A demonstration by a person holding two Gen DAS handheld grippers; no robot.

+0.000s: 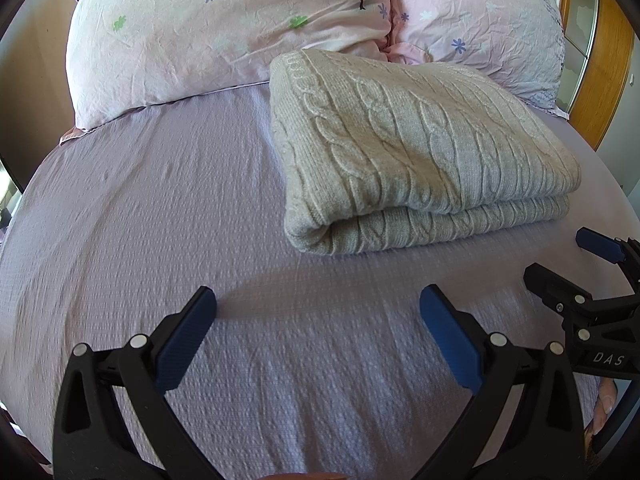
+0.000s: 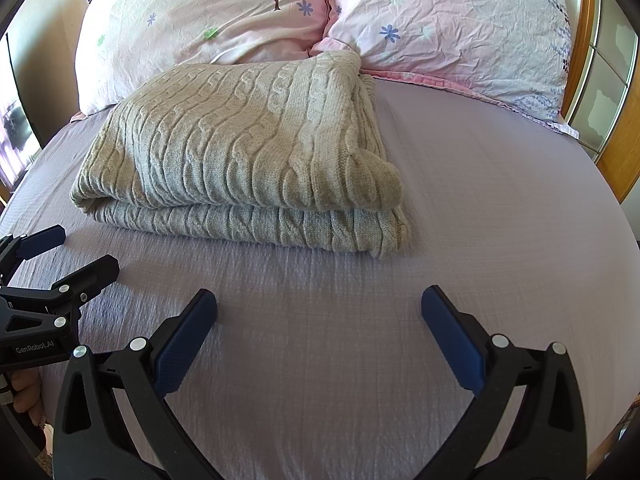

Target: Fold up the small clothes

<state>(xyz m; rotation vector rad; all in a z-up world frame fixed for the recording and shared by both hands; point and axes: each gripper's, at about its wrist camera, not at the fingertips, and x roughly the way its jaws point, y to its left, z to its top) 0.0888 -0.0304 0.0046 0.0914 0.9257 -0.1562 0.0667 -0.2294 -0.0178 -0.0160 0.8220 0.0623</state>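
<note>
1. On the far left we see a pale pink pillow (image 1: 208,36), its cotton case crinkled all over and printed with small blue and green flowers and a dark bare tree.
2. Our left gripper (image 1: 318,306) hovers over the near part of the bed with its jaws spread wide and nothing between them; the fingers (image 1: 188,340) are black plastic with dark blue ribbed pads and silver rivets.
3. The sweater (image 1: 416,152) lies folded in a thick rectangle on the middle of the bed, beyond both grippers and apart from them. It is a beige cable knit, with rope-like braids running along its top and a rounded fold at its left edge. From the right wrist camera its far end touches the pillows, and a soft rounded lump of knit bulges at its near right corner.
4. Our right gripper (image 2: 319,306) is also spread wide and holds nothing, low over the bare sheet near the sweater's right side. In the left wrist view it shows at the right edge, just beside the left one.
5. A second pink pillow (image 2: 452,28) sits far right, wrinkled like the first, with blue and white flowers and a purple printed border.
6. The sheet (image 2: 500,208) is lilac, with a fine crinkled, ribbed weave and shallow creases.
7. Behind the pillows on the right stands a curved wooden frame (image 2: 616,152) around frosted glass panes; on the left, a beige wall.
</note>
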